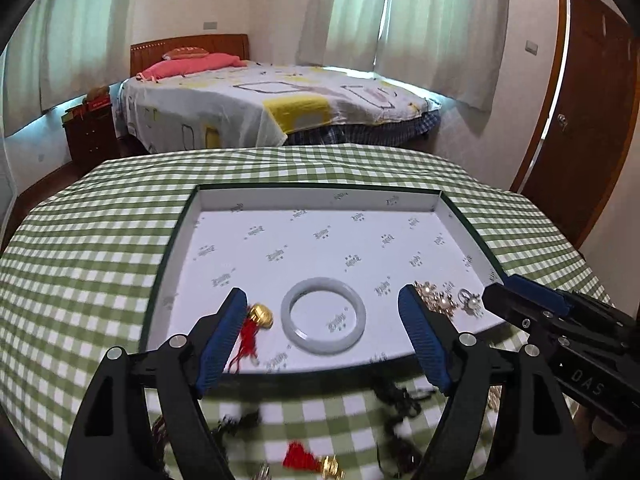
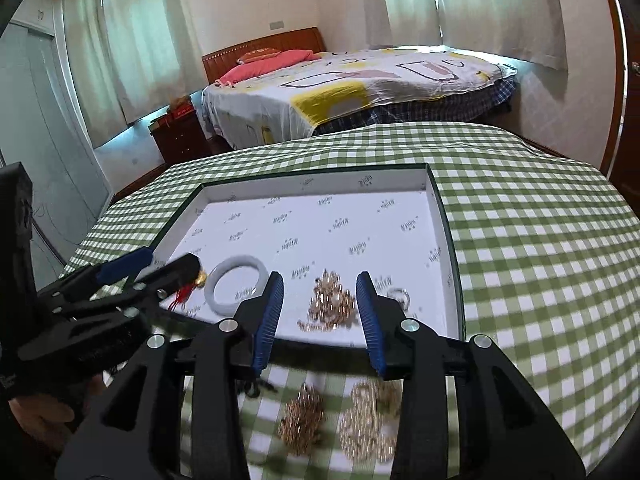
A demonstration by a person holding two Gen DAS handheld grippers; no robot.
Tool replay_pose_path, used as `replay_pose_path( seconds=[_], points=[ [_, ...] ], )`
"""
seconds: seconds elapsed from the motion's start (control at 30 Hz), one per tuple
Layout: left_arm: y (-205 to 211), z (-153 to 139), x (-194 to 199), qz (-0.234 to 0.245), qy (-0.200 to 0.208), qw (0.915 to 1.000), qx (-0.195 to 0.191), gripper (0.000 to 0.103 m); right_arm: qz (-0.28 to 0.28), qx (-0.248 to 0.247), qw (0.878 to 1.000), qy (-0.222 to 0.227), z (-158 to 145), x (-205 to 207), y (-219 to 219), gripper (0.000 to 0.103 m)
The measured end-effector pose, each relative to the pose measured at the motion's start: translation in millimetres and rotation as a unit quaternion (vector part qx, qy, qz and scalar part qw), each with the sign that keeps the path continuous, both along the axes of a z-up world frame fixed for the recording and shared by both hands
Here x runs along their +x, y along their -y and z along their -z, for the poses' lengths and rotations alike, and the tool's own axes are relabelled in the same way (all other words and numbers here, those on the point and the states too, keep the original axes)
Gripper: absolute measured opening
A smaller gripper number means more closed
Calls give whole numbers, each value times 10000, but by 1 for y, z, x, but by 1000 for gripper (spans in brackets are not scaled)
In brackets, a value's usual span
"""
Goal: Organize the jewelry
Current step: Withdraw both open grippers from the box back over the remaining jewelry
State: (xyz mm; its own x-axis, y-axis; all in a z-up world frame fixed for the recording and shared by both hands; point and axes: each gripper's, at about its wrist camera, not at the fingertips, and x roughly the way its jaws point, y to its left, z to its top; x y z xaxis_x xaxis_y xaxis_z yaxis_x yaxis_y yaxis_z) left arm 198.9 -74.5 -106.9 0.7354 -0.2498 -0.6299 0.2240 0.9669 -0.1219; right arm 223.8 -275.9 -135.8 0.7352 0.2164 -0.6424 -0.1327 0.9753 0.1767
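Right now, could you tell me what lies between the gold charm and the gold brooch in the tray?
The pale bangle, flat on the tray floor, seen in both views.

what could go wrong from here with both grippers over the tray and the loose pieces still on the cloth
1. The right gripper hangs open just above the gold brooch in the tray; a low pass might snag it or drag it onto the pearl ring.
2. The left gripper straddles the jade bangle, with the red tassel charm against its finger, so it may catch.
3. The gold pieces on the cloth lie close together and could tangle when picked.
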Motion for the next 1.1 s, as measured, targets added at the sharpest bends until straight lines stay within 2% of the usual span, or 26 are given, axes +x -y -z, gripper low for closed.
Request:
replay_pose_path(
  seconds=[0.3, 0.6, 0.87, 1.1],
  points=[
    [-15, 1, -43, -155, 184, 9994, 258, 78, -5, -55, 9998, -198, 15, -39, 1, 37],
    [-43, 21, -80, -490, -89, 9981, 361, 78, -130, -139, 9989, -439, 35, -70, -7, 37],
    [-63, 38, -89, -747, -344, 9959, 371, 78, -203, -140, 9982, -540, 46, -79, -13, 37],
    [-65, 44, -91, -722, -437, 9957, 383, 78, -227, -120, 9979, -587, 51, -78, -15, 37]
  ],
)
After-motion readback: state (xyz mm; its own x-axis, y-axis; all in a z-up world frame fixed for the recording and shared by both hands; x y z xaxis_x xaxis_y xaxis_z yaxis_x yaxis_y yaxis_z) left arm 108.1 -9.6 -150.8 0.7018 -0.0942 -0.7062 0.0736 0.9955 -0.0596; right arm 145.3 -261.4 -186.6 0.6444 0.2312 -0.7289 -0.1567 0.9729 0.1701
